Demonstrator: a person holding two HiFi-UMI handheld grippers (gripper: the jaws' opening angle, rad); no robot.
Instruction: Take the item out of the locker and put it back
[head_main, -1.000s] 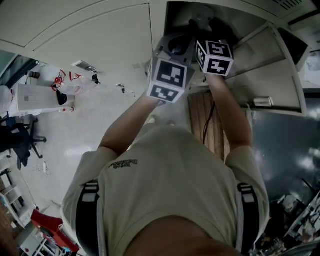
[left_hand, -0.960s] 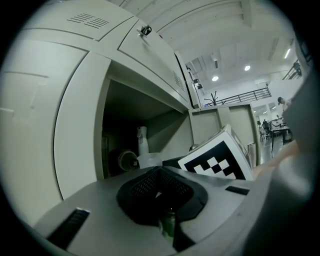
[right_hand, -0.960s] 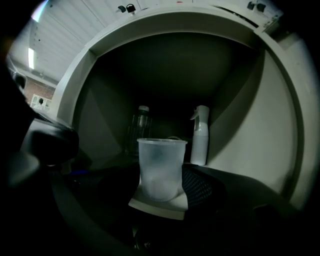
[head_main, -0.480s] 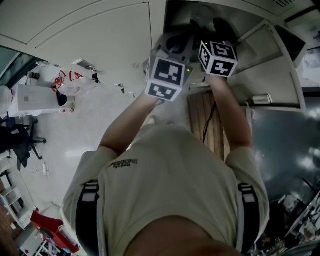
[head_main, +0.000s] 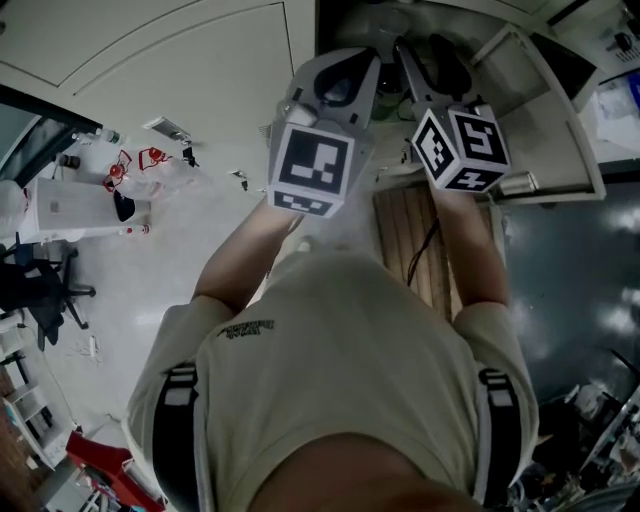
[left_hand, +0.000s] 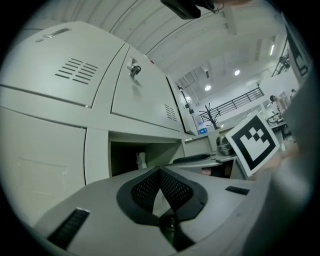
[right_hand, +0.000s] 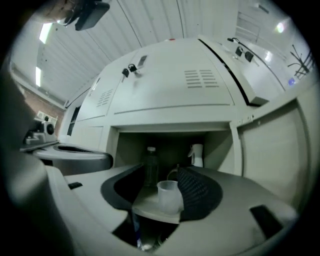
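The open locker compartment (right_hand: 167, 142) holds a clear bottle (right_hand: 151, 165), a white spray bottle (right_hand: 197, 155) and a small translucent cup (right_hand: 168, 195) at the front of its floor. My right gripper (right_hand: 162, 192) has the cup between its jaws, which are closing. The right pad is against the cup and the left pad stands apart from it. My left gripper (left_hand: 160, 175) is shut on nothing, held left of the opening, where the spray bottle (left_hand: 141, 160) shows. In the head view both grippers, the left gripper (head_main: 362, 62) and the right gripper (head_main: 428, 62), are raised at the locker mouth (head_main: 400, 25).
The locker door (head_main: 540, 110) hangs open to the right, and in the right gripper view this door (right_hand: 277, 145) stands beside the jaws. Shut locker fronts (left_hand: 55, 100) fill the left. A wooden panel (head_main: 410, 235) with a cable lies below.
Both marker cubes have drawn back from the locker and look larger. The right one has shifted right and down, the left one slightly left.
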